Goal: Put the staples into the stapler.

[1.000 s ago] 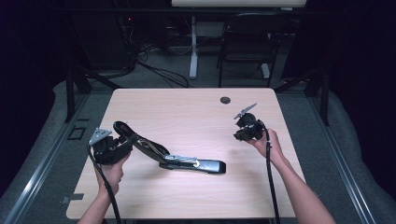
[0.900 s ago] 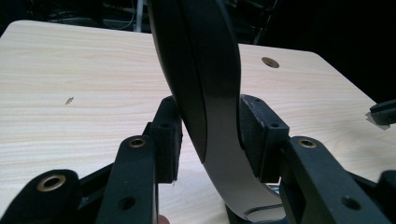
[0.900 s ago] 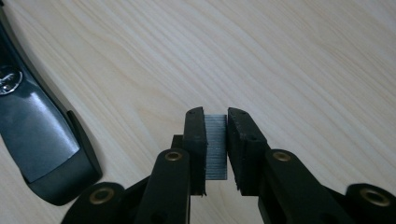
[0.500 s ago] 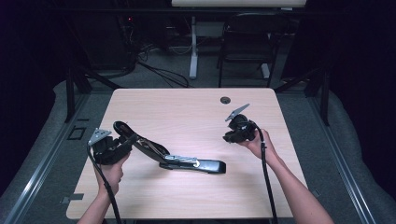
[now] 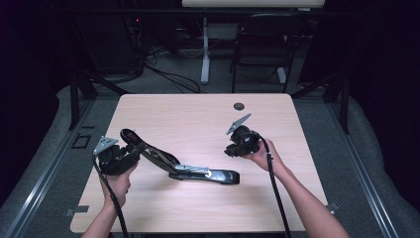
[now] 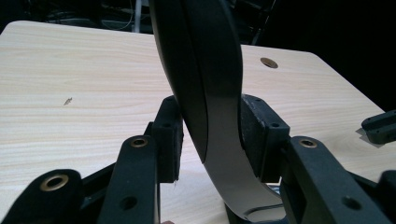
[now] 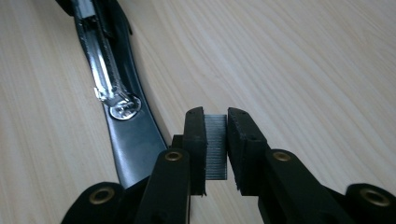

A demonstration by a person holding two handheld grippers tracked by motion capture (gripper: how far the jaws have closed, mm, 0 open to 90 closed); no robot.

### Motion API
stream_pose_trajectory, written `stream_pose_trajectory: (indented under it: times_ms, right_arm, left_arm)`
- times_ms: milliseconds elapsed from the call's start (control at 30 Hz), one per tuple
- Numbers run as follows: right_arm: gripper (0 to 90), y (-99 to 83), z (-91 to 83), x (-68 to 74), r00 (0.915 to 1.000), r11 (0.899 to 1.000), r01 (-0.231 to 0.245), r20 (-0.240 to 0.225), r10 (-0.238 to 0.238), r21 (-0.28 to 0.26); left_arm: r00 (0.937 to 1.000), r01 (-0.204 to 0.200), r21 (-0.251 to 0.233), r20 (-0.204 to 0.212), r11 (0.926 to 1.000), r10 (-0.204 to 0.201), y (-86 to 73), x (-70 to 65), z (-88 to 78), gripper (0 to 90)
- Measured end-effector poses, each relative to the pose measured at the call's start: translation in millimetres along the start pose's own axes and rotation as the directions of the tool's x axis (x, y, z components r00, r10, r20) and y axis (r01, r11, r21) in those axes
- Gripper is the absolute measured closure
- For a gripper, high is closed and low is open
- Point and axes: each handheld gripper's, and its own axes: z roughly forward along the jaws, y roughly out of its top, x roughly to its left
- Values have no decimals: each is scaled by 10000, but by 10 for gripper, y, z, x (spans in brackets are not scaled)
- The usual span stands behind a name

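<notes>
A black stapler point(image 5: 210, 174) lies opened out on the wooden table point(image 5: 198, 119), its base flat near the middle. Its curved top arm point(image 5: 153, 152) is swung up to the left, and my left gripper point(image 5: 134, 149) is shut on it. In the left gripper view the arm point(image 6: 210, 84) stands upright between both pads point(image 6: 170, 140). My right gripper point(image 5: 229, 150) hovers just right of the base, shut on a short grey strip of staples point(image 7: 215, 144). In the right gripper view the open metal staple channel point(image 7: 105, 70) runs away to the upper left of my right gripper point(image 7: 215, 123).
A round cable hole point(image 5: 239, 106) sits in the table near its far edge. Beyond that edge stand a chair point(image 5: 262, 44), a white table leg point(image 5: 204, 54) and floor cables. Bare wood surrounds the stapler on all sides.
My right gripper has moved left toward the stapler's base, still gripping the staple strip. The left gripper and the stapler have stayed put.
</notes>
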Motion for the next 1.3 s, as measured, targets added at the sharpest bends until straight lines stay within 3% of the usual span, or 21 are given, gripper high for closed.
stream_pose_trajectory:
  times_ms: [233, 633, 867, 1100, 1300]
  right_arm:
    - [784, 80, 71, 108, 9981, 9996, 244, -568, -253, -160]
    - [784, 208, 127, 281, 9901, 9952, 930, -1027, -956, -299]
    - [784, 254, 167, 358, 9851, 9933, 1084, -1294, -1129, -411]
    - [784, 293, 200, 421, 9791, 9881, 1250, -1501, -1375, -898]
    - [784, 304, 267, 460, 9741, 9858, 1460, -1618, -1580, -833]
  left_arm:
    - [10000, -32, 2, 54, 10000, 32, -2, 8, -1, 612]
    - [10000, -40, -9, 63, 10000, 40, -3, 10, -1, 611]
    - [10000, -43, 48, 60, 10000, 43, -2, 10, -6, 612]
    - [10000, -39, 55, 82, 10000, 39, -2, 13, -6, 611]
    - [9999, -50, 58, 90, 10000, 49, -1, 14, -5, 611]
